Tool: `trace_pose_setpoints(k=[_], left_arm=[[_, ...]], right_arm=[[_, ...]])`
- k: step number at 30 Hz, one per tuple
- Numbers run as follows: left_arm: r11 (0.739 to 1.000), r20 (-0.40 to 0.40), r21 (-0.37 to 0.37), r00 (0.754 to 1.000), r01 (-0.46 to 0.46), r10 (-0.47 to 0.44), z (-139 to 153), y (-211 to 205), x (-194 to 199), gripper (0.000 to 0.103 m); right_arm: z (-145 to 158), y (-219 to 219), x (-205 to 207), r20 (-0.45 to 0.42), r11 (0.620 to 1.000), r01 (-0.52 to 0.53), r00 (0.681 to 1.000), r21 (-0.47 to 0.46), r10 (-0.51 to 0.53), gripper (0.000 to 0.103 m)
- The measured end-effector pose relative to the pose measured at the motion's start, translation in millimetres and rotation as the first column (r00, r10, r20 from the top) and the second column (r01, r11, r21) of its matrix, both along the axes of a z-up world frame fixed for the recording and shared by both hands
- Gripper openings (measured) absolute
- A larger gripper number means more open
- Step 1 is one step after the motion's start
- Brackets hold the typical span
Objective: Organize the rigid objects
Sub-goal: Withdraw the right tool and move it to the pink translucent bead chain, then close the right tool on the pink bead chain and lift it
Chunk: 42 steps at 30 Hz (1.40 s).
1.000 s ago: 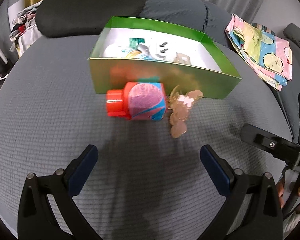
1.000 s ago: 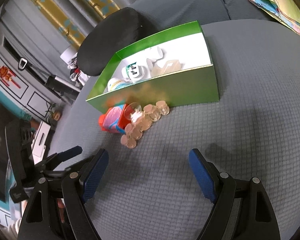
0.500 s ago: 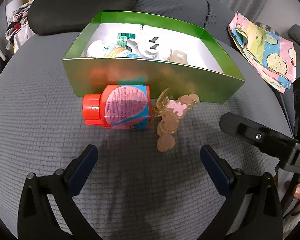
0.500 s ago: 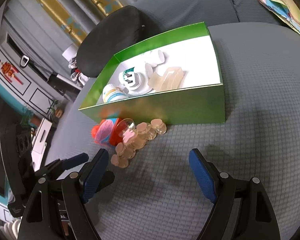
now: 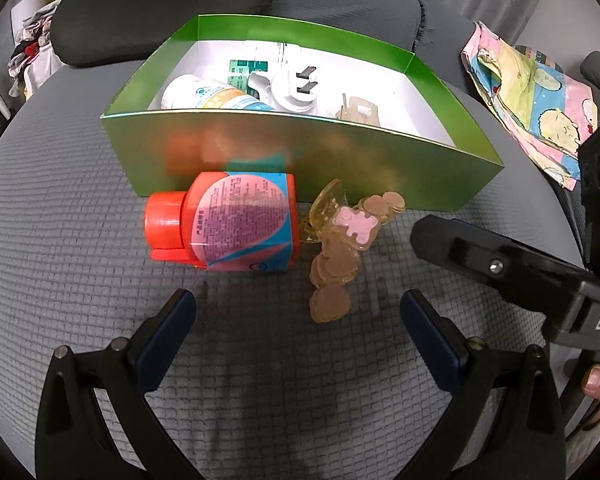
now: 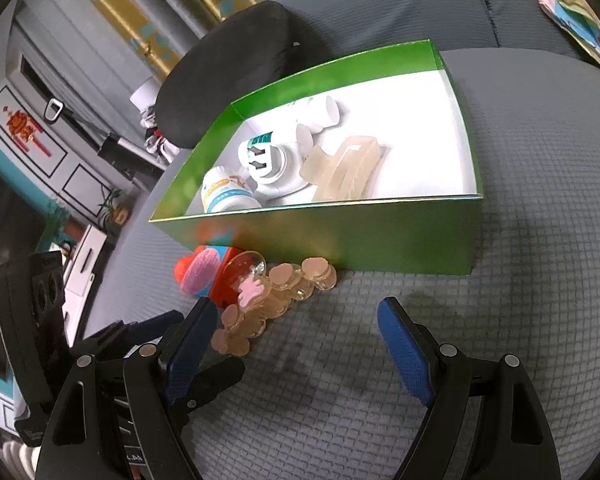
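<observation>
closer than a second ago | left tongs (image 5: pixel 296 312) wide, empty | right tongs (image 6: pixel 296 344) wide, empty | red bottle (image 5: pixel 228 222), hair clip (image 5: pixel 340 248) just ahead, outside green box (image 5: pixel 300 160) | pickup looks next

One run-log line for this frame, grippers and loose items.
left gripper: open, empty | right gripper: open, empty | orange bottle, amber clip: outside green box | stage: approach

Red-capped bottle (image 5: pixel 236 220) lies on its side ahead of the left gripper (image 5: pixel 296 316), against the green box (image 5: pixel 300 160); amber clip (image 5: pixel 340 248) just right of it.
</observation>
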<state>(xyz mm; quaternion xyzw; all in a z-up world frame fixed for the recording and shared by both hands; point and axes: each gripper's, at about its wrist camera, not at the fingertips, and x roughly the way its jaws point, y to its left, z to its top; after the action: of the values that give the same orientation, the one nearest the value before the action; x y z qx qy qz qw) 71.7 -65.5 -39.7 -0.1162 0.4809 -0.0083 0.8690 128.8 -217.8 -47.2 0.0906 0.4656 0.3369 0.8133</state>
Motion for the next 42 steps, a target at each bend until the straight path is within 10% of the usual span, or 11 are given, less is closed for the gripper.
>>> trace_pose_setpoints(k=[20, 28, 30, 34, 42], left_arm=[[0.998, 0.019, -0.028, 0.998, 0.057, -0.056, -10, -8, 14, 0.072], [0.995, 0.035, 0.003, 0.995, 0.096, -0.096, -15, -7, 9, 0.056], [0.995, 0.039, -0.008, 0.994, 0.102, -0.101, -13, -4, 9, 0.035], [0.993, 0.035, 0.021, 0.992, 0.119, -0.120, -12, -5, 6, 0.023], [0.990, 0.044, -0.015, 0.989, 0.141, -0.140, -10, 3, -4, 0.021]], right_arm=[[-20, 40, 29, -0.042, 0.995, -0.092, 0.995, 0.025, 0.093, 0.084], [-22, 39, 21, -0.004, 0.996, -0.089, 0.996, -0.009, 0.089, 0.069], [-21, 40, 18, 0.004, 0.996, -0.086, 0.996, -0.012, 0.086, 0.068], [-14, 36, 10, 0.017, 0.997, -0.073, 0.997, 0.036, 0.073, 0.051], [-17, 22, 8, -0.045, 0.998, -0.030, 0.998, 0.056, 0.033, 0.047]])
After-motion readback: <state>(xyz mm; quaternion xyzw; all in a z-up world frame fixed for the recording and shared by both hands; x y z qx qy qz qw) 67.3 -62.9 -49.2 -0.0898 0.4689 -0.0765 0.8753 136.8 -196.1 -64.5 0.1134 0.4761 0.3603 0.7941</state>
